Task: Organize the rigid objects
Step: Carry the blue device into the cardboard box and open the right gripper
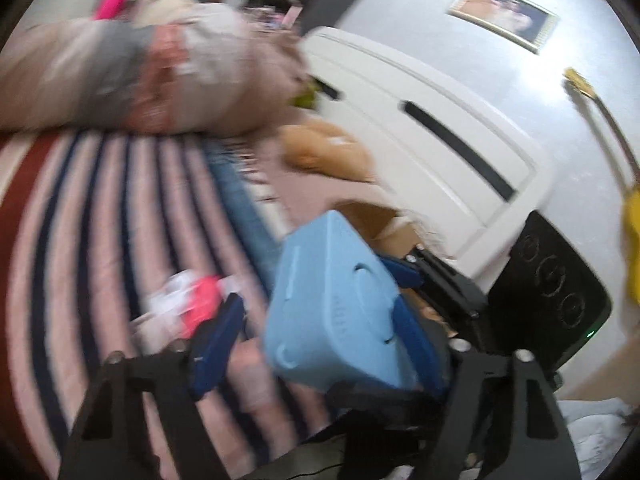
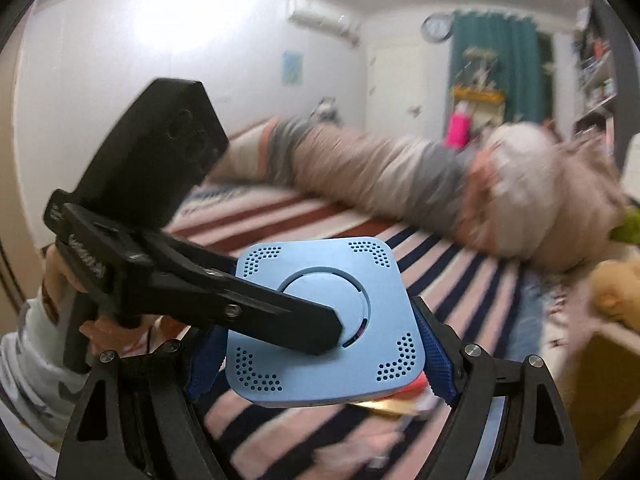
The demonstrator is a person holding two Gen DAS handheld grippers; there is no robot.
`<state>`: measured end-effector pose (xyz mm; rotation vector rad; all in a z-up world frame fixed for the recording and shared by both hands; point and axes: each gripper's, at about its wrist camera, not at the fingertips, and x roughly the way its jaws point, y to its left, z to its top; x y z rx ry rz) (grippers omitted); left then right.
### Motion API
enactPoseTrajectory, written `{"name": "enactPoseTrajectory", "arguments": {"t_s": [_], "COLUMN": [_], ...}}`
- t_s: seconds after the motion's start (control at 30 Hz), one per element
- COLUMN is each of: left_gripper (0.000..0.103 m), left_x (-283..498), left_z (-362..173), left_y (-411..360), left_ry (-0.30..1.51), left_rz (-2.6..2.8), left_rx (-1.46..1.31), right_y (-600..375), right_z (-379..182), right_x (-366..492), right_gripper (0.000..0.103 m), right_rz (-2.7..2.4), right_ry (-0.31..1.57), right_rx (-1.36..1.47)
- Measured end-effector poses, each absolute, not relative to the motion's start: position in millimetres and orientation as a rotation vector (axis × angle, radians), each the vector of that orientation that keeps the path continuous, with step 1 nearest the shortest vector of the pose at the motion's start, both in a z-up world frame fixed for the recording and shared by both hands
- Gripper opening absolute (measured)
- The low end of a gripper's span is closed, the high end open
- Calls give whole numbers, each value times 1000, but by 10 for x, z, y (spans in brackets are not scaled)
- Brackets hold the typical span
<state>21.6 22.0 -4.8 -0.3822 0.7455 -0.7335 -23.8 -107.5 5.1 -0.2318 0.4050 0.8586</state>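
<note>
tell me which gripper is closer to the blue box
Right. The right gripper clamps the blue box by two opposite sides; the left gripper straddles it loosely, one finger against it, the other clear of its face.

A striped bedspread (image 2: 320,216) lies under a long bolster (image 2: 380,172) near teal curtains (image 2: 496,60).

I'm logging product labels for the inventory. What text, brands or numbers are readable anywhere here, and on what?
None can be read.
Blue box: perforated corners and a round dial, no print visible.
Left gripper: raised lettering on its black body, too blurred.
Wall clock: too small.
Framed picture: no legible text.
</note>
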Motion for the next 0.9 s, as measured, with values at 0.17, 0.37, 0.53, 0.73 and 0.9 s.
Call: {"name": "enactPoseTrajectory", "arguments": {"t_s": [0.17, 0.37, 0.53, 0.73, 0.9], "left_gripper": [44, 35, 35, 35, 51], "left_x": [474, 708, 885, 938, 890], "left_z": [285, 325, 143, -57, -23], "left_y": [-568, -1417, -1794, -2000, -1930], "left_ry": [729, 767, 843, 914, 894], "left_rz": [-784, -833, -888, -895, -844], "left_rx": [-201, -16, 21, 73, 91], "right_y": [-1688, -2354, -2697, -2693, -2682], "right_z": [178, 108, 20, -133, -152], "right_x": [-70, 239, 353, 341, 314], "right_gripper": [80, 77, 77, 78, 85], "right_rz": [720, 556, 504, 480, 411], "right_ry": [420, 559, 646, 738, 736], "right_rx": [-187, -80, -54, -39, -86]}}
